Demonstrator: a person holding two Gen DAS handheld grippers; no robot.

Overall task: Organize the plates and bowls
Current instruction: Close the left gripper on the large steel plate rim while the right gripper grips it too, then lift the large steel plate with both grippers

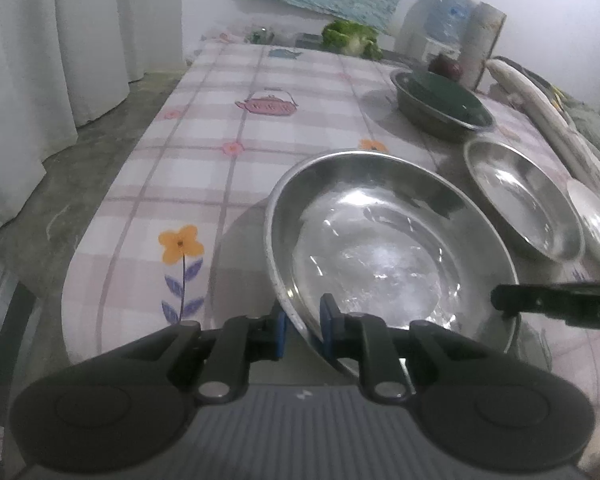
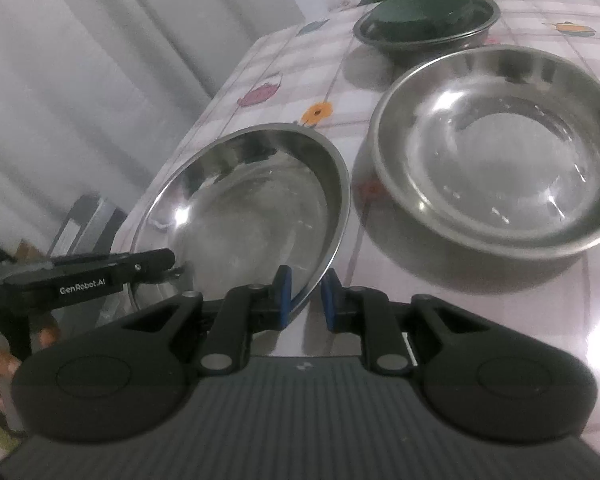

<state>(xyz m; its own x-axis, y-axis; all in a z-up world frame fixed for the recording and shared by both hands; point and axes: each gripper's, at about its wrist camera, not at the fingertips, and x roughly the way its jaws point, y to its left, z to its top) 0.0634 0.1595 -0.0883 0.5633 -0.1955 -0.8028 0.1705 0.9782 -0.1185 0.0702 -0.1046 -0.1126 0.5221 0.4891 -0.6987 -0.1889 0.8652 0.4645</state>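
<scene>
The left half of the counter [image 1: 204, 128] lies bare and passable. On the right, the steel bowl [image 2: 496, 152] and green-filled bowl [image 2: 428, 20] crowd just beside the tilted plate [image 2: 252, 204].

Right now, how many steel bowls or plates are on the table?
3, maybe more hidden. A shallow plate nearest, gripped at its rim by both grippers; a deeper bowl to its right; a far bowl holding something dark green.

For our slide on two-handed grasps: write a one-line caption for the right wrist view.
Both grippers, right and left, pinch the steel plate's rim beside a steel bowl.
</scene>
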